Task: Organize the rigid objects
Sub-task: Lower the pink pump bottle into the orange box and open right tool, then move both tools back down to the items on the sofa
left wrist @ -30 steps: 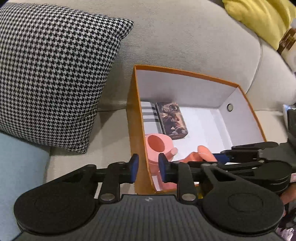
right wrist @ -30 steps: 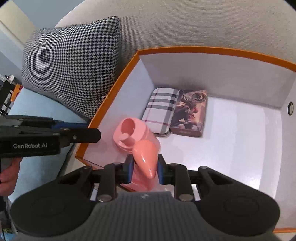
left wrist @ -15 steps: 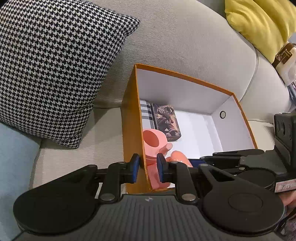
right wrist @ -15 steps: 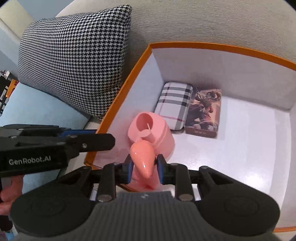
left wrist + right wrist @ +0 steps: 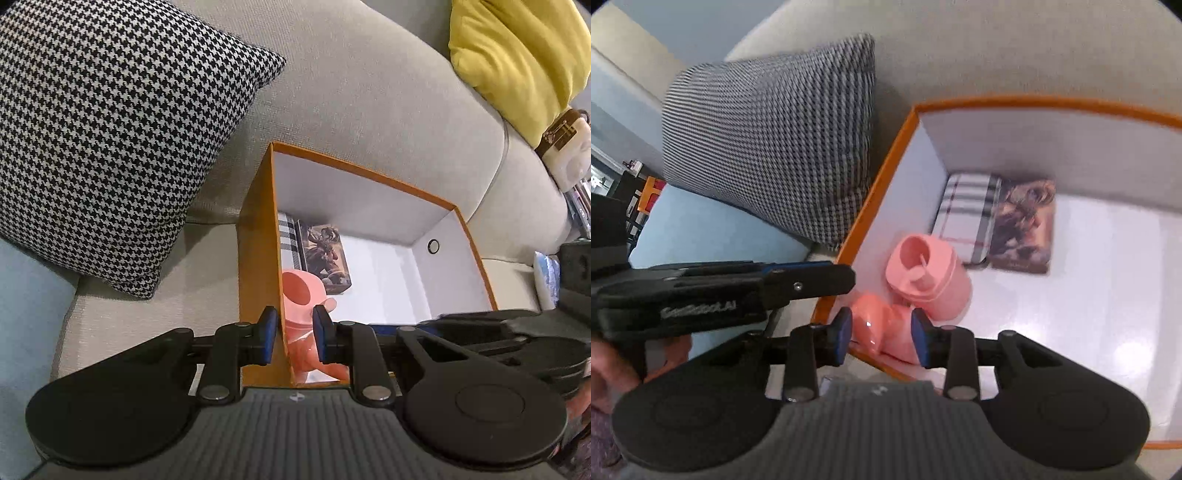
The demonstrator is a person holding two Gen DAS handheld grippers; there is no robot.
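Note:
An orange box (image 5: 258, 258) with a white inside (image 5: 1108, 258) stands on the sofa. In it lie a plaid case (image 5: 967, 210), a picture card box (image 5: 1023, 225), a pink cup on its side (image 5: 931, 269) and a pink rounded piece (image 5: 882, 325) by the near left corner. My right gripper (image 5: 881, 339) is open, its pads apart on either side of the pink piece, which rests on the box floor. My left gripper (image 5: 291, 332) is open with a small gap, straddling the box's left wall; the pink cup (image 5: 303, 288) shows behind it.
A houndstooth cushion (image 5: 110, 129) leans on the sofa back left of the box. A yellow cushion (image 5: 517, 55) lies at the far right. A light blue surface (image 5: 701, 236) lies left of the sofa seat.
My right gripper has opened and let go of the pink piece, which now lies in the box next to the cup. My left gripper stayed by the box's left wall.

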